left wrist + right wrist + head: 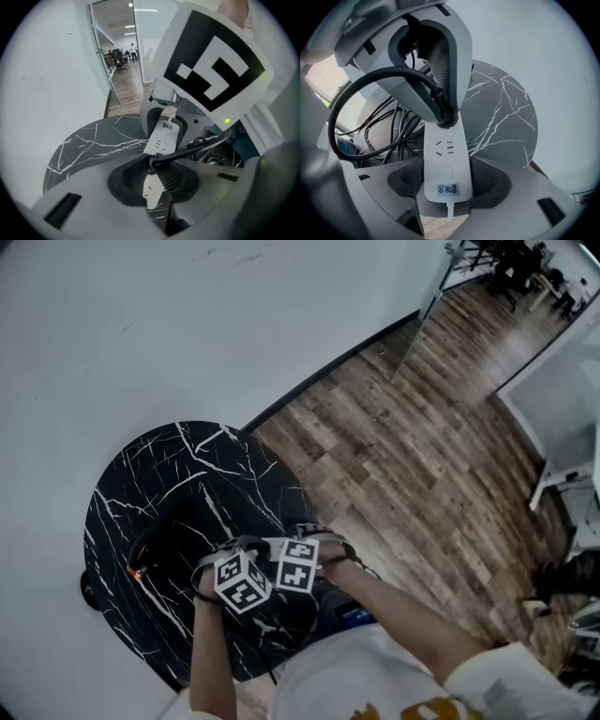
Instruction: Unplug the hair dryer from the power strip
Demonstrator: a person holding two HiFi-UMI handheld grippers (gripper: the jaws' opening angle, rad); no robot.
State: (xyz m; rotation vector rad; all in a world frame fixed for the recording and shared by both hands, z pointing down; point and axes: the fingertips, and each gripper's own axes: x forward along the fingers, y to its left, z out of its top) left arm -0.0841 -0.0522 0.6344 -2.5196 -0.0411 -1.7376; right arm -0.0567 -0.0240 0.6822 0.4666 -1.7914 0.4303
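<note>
The left gripper (157, 179) is recorded closed on the black hair-dryer plug (443, 116), judged still seated in the white plastic power strip (445, 161), which is clamped at its labelled end by the right gripper (447, 187) above the round black marble table (501, 112); extraction remains outstanding.

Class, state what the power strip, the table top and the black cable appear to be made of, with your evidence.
Power strip: smooth white plastic, moulded slots, faint sheen.
Table top: polished black stone or an imitation, white veins.
Cable: matte, rubbery-looking sheath that bends in loops.
</note>
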